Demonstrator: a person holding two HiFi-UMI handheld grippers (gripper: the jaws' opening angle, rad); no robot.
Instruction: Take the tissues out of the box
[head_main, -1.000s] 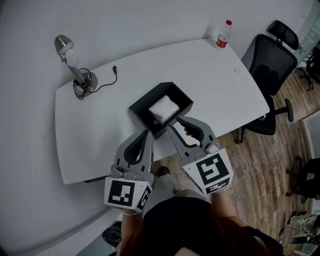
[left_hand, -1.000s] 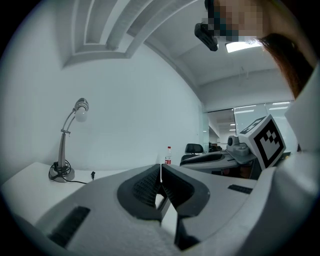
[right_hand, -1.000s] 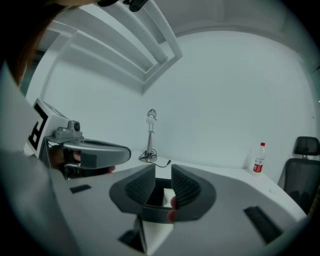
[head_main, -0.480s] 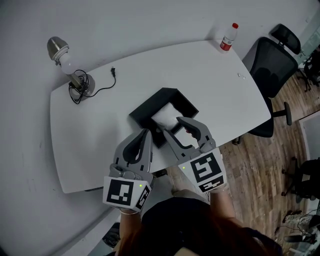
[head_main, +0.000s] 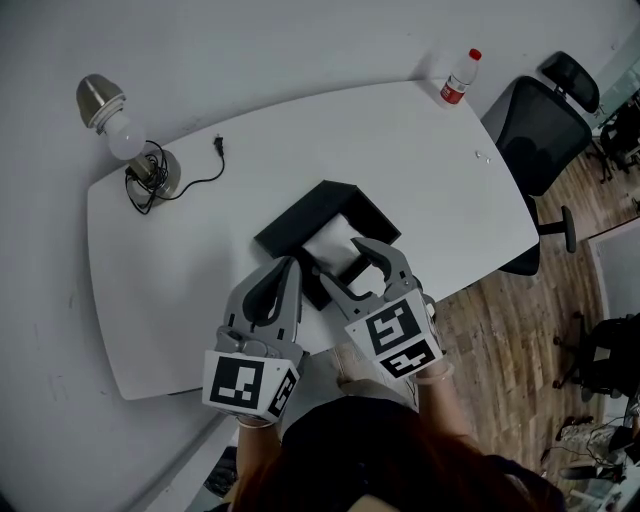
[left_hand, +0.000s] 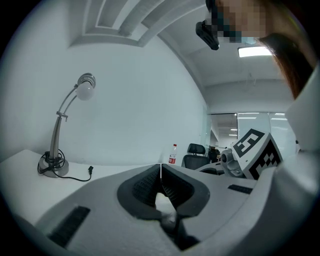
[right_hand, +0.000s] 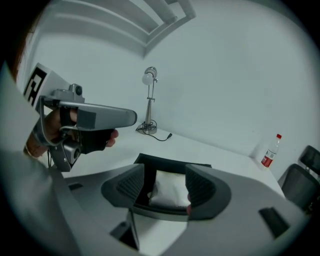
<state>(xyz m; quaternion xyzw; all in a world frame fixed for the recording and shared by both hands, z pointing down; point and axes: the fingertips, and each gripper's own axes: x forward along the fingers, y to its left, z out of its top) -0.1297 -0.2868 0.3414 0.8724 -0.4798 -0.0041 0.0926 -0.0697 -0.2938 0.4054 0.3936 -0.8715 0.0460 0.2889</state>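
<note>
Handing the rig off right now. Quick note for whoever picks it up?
Left gripper: shut, nothing in it, held near the black box's near-left side.
Right gripper: open, its jaws have just been opening. It tilts down at the box, with the tissues in line between the jaws and the pads not on them.
Things: the box is open-topped on the white table, tissues inside.
Done: nothing is out yet.
Left: close the right gripper on the tissues and lift them out.

The box (head_main: 292, 227) is standing open-topped, walls ringing the tissues (head_main: 335, 244); free table (head_main: 420, 170) is lying all around. The lamp (head_main: 125, 140) and bottle (head_main: 457, 78) are standing well apart from it.
</note>
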